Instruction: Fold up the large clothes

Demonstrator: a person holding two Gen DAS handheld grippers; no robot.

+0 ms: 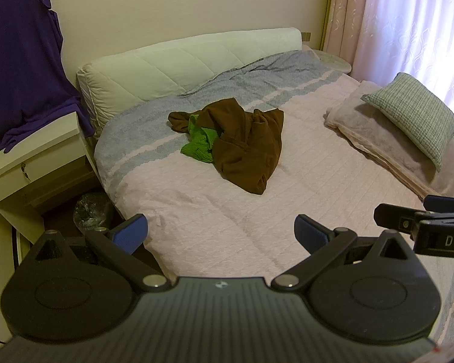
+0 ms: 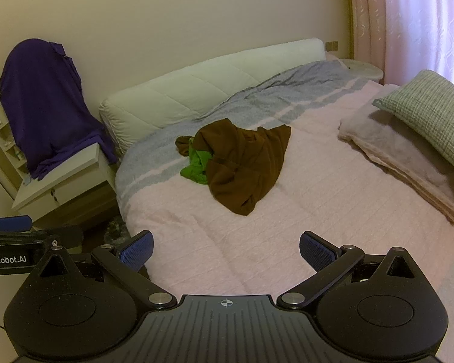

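Note:
A crumpled brown garment [image 1: 245, 148] [image 2: 245, 163] lies in a heap in the middle of the bed, partly covering a bright green garment [image 1: 198, 143] [image 2: 196, 166] at its left. My left gripper [image 1: 221, 236] hovers open above the near part of the pink bedspread [image 1: 221, 211], well short of the heap. My right gripper [image 2: 225, 249] is open too, at a like distance, nothing between its fingers. The right gripper's body shows at the right edge of the left wrist view, and the left gripper's blue fingertip [image 2: 12, 223] at the left edge of the right wrist view.
A purple garment [image 1: 24, 69] [image 2: 48, 112] hangs over a white bedside cabinet [image 1: 30, 166] on the left. A folded blanket [image 1: 387, 142] with a checked pillow [image 1: 414, 115] lies on the bed's right side. A padded headboard [image 1: 181, 60] and pink curtains [image 1: 408, 24] stand behind.

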